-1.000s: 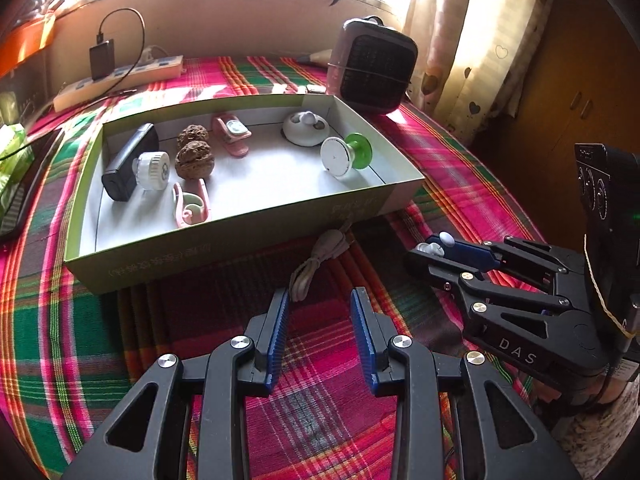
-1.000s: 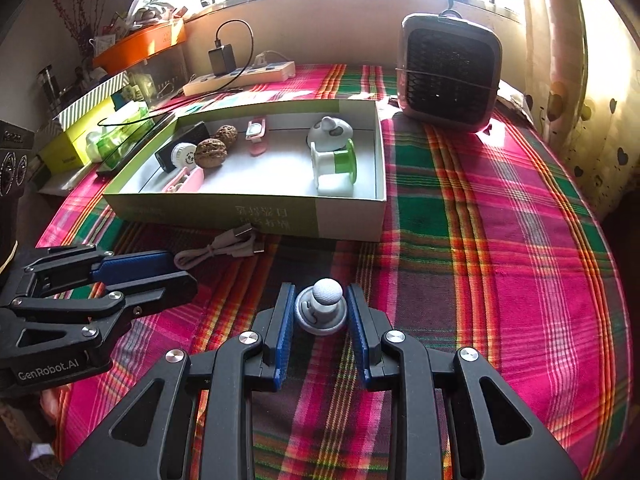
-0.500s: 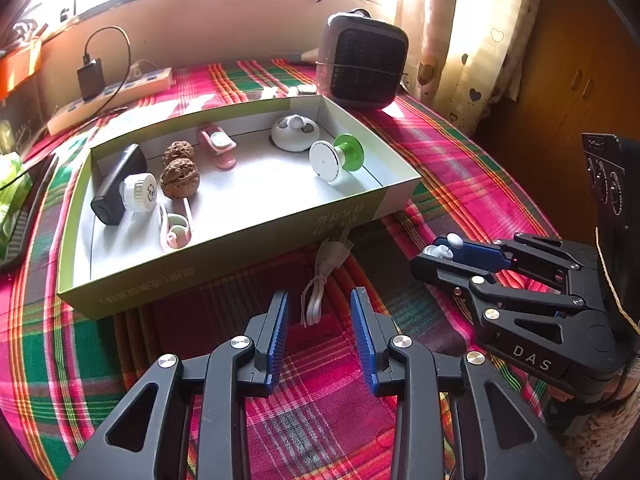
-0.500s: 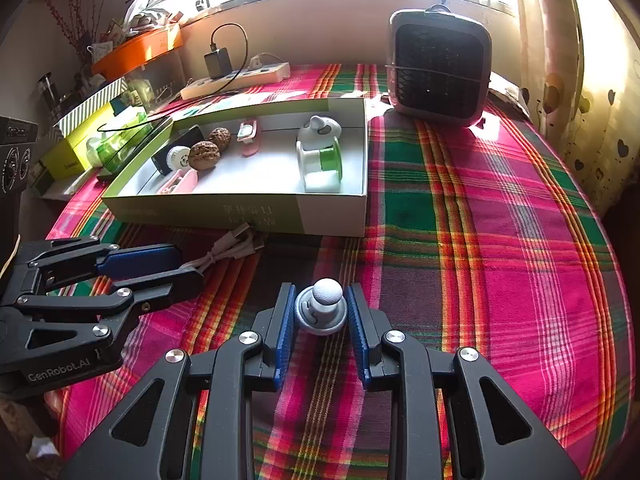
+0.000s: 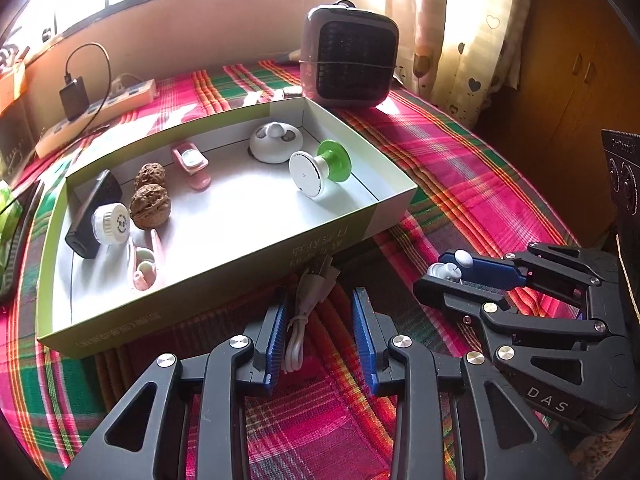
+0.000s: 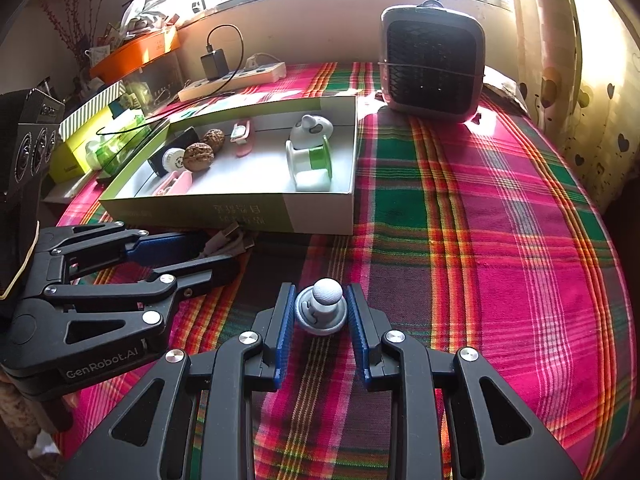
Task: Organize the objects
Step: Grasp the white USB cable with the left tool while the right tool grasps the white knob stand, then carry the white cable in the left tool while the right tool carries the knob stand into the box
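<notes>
Surface: one table under a red, green and pink plaid cloth (image 6: 500,240).
Box: one open green-and-white cardboard box (image 5: 340,236), lying toward the far left part of the surface, its long front wall facing both grippers.
Walnuts: two (image 5: 151,207), side by side near the box's left end.
Spool: one white-and-green spool (image 5: 320,168) on its side, toward the box's right end.
White round gadgets: one domed piece (image 5: 276,145) in the far right corner of the box; one ribbed white cap (image 5: 111,224) beside the walnuts.
Pink pieces: two, one (image 5: 191,163) by the far wall, one (image 5: 143,266) by the near wall.
Black block: one (image 5: 94,214), at the box's left end.
Cable: one bundled white USB cable (image 5: 308,308) on the cloth, touching the box's front wall.
Left gripper (image 5: 320,340): fingers apart, straddling the cable's looped end; the pads do not press it.
Right gripper (image 6: 320,320): fingers clamped on one small grey-white knob (image 6: 322,308), close above the cloth near the surface's front edge.
Heater: one grey fan heater (image 6: 432,64) at the far edge, right of the box.
Power strip: one (image 6: 236,80), with one black charger plugged in, at the far left edge.
</notes>
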A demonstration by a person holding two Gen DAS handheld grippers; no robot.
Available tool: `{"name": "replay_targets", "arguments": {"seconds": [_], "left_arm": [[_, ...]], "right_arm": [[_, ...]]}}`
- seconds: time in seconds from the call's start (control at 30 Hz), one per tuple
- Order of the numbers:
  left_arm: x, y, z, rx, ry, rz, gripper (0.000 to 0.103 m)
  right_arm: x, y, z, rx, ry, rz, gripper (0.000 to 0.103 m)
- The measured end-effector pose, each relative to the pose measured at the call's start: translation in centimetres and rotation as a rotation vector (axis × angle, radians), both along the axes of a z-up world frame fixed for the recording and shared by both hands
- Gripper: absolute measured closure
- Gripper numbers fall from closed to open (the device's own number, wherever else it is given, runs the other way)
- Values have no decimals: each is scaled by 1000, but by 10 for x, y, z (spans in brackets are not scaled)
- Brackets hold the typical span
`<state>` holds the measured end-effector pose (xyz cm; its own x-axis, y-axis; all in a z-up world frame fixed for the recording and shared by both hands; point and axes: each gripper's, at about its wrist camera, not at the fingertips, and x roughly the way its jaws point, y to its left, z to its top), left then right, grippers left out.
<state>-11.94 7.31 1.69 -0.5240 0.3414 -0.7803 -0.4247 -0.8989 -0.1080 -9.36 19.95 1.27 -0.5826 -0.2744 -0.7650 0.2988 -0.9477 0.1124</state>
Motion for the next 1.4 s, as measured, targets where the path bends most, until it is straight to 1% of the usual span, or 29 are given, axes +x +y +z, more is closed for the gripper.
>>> {"name": "replay_targets", "arguments": {"seconds": [0.1, 0.2, 0.27, 0.37, 0.9, 1.4], "left_arm": [[0, 2, 0, -9, 5, 7, 75], [0, 1, 0, -17, 9, 22, 79], [-1, 0, 0, -24, 10, 36, 85], [-1, -1, 0, -23, 11, 48, 87], [4, -2, 0, -14, 13, 62, 93], [12, -3, 1, 3, 16, 63, 93]], "right_arm": [[0, 0, 0, 1, 0, 3, 76], [0, 0, 0, 2, 0, 7, 76], [0, -1, 0, 2, 0, 9, 76], [0, -1, 0, 2, 0, 9, 76], [1, -3, 0, 13, 3, 13, 76], [3, -5, 2, 19, 17, 10, 76]]}}
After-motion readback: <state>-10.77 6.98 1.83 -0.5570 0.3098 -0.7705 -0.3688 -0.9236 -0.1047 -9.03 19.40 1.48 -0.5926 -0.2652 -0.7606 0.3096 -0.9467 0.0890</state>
